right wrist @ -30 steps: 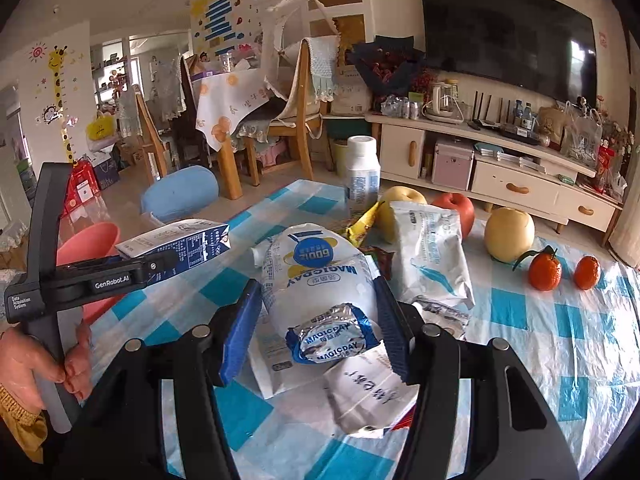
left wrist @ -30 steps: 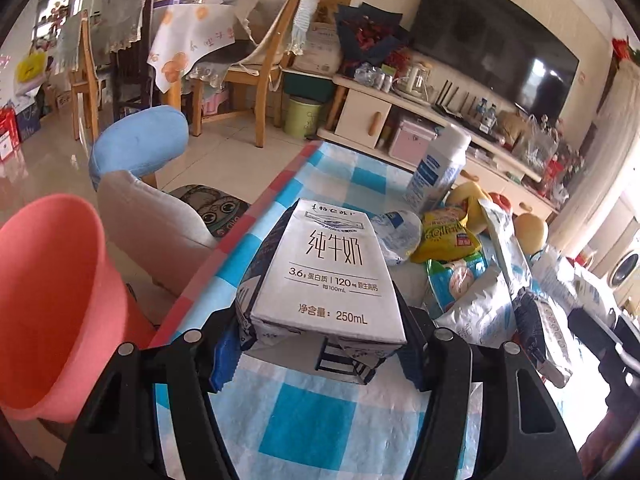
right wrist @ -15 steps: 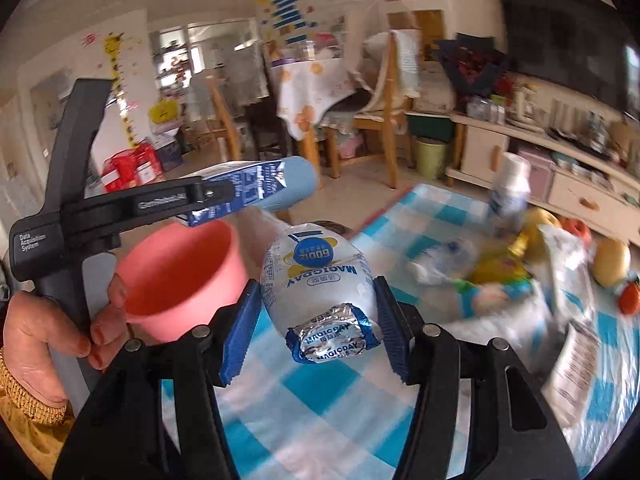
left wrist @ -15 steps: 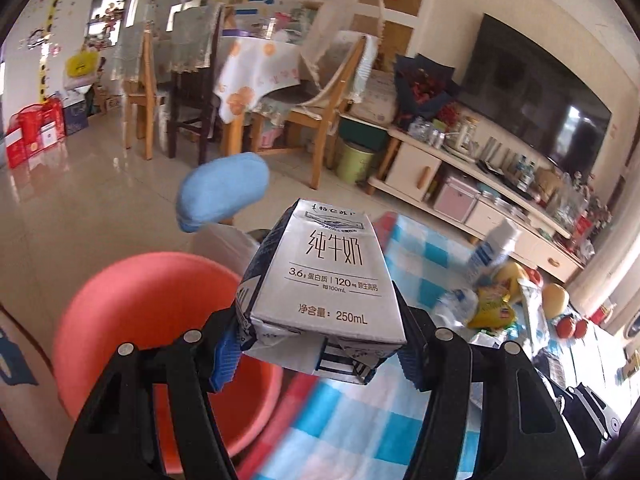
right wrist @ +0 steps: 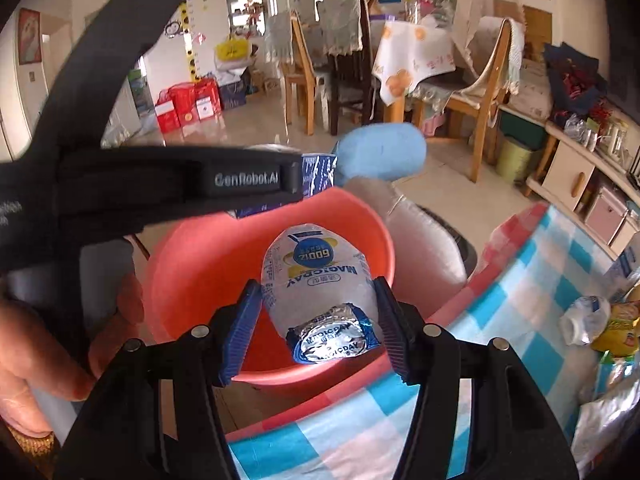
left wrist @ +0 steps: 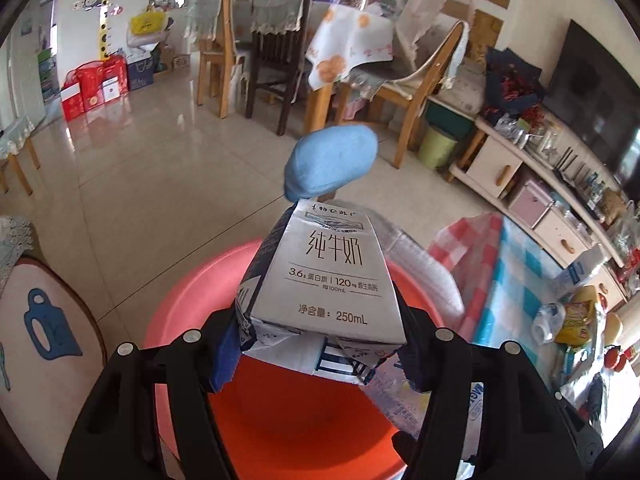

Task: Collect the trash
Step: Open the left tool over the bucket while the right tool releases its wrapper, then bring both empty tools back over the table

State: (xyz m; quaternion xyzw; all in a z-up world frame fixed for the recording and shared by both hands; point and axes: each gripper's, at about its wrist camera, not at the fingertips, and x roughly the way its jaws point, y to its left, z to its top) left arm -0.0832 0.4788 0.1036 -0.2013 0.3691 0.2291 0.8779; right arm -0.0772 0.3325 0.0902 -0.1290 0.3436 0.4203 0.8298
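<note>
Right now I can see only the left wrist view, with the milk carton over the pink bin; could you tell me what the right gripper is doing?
Observer: The right gripper is shut on a white foil-capped bottle, which appears to hang over the pink bin.
Operator: Thank you; is that bottle clear of my carton?
Observer: Yes, the milk carton in the left gripper shows beyond the bottle, near the bin's far rim, with a gap between them.
</note>
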